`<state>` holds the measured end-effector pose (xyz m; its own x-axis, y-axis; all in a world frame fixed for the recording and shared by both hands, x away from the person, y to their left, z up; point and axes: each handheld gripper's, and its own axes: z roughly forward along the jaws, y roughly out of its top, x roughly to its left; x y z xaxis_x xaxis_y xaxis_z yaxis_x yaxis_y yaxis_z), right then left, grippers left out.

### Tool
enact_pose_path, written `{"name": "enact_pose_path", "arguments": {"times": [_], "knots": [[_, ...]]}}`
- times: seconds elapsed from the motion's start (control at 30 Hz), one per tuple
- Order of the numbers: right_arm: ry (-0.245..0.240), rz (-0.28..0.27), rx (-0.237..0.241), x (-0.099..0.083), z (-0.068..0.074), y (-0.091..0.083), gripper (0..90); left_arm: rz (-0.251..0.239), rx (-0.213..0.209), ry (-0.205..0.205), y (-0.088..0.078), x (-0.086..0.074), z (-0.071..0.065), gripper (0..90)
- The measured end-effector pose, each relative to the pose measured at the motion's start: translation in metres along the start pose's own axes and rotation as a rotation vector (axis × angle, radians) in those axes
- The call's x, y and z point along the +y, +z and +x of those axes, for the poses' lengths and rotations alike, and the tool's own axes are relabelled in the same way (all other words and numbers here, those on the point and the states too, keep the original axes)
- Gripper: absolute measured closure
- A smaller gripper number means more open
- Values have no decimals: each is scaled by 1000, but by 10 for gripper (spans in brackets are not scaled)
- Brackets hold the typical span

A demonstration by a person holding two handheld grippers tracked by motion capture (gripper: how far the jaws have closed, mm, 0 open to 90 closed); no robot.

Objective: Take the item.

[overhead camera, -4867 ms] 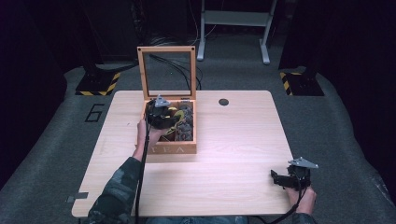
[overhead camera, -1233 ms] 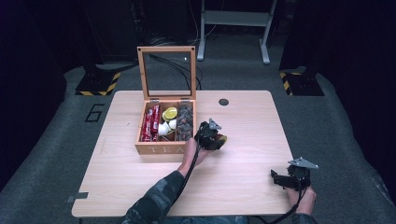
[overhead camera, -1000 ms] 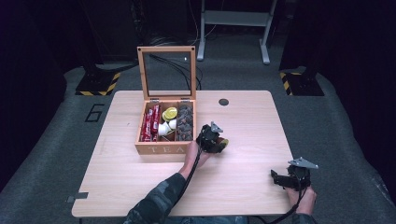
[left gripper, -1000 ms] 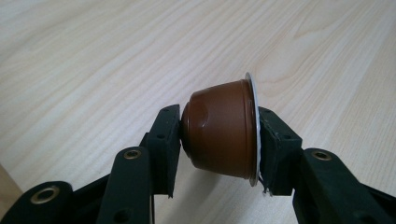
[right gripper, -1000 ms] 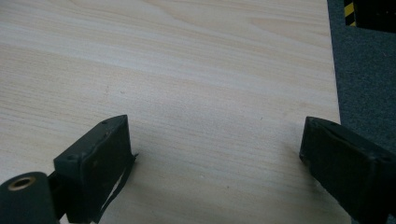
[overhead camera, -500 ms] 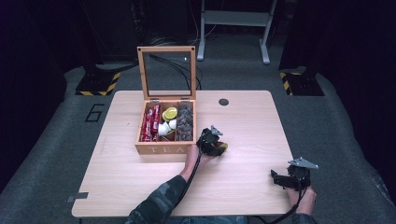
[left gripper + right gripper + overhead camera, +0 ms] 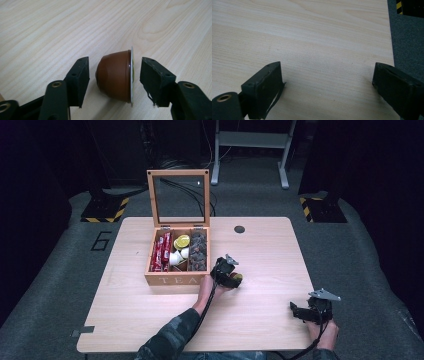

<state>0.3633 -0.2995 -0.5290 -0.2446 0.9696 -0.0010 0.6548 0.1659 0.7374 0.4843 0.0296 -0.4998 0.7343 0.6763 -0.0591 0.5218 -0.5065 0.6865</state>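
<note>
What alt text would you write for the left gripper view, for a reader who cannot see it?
A small brown plastic capsule lies on its side on the pale wooden table, between the two open black jaws of the left gripper. Neither jaw touches it. Its flat foil lid faces the jaw on the right of the view.

A pale wooden table stands on grey carpet marked with a dark 6. Behind it the room is dark, with 2 yellow-and-black striped bases and a white metal stand.

Capsule lies on table, right of box.
</note>
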Motion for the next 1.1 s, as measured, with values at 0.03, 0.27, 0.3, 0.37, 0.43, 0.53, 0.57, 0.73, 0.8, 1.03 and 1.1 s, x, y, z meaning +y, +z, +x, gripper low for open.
{"name": "enact_pose_path", "arguments": {"times": [0.03,0.27,0.3,0.37,0.43,0.53,0.57,0.73,0.8,1.03,1.1], "knots": [[3,-1,0,0,0,0,87,0,3,-2,-1,0,0,370],[3,-1,0,0,0,0,87,-30,-2,13,-13,4,-2,259],[3,0,0,0,0,0,87,-29,-7,14,-15,4,-3,239],[-1,0,0,0,0,0,87,-34,-10,27,-19,4,-5,226],[-1,1,0,0,0,0,87,-40,-16,31,-23,4,-6,208],[0,1,0,0,0,0,86,-48,-25,30,-31,4,-7,193],[3,-2,-1,0,0,0,86,-49,-29,36,-34,4,-7,190],[2,0,1,0,0,0,87,-28,-19,74,-48,1,-7,176],[3,1,1,0,0,0,87,-44,-17,91,-55,1,-7,173],[2,1,0,0,0,0,86,-69,-23,88,-68,-13,-3,165],[2,1,0,0,0,0,86,-64,-24,89,-71,-18,-3,163]]}}
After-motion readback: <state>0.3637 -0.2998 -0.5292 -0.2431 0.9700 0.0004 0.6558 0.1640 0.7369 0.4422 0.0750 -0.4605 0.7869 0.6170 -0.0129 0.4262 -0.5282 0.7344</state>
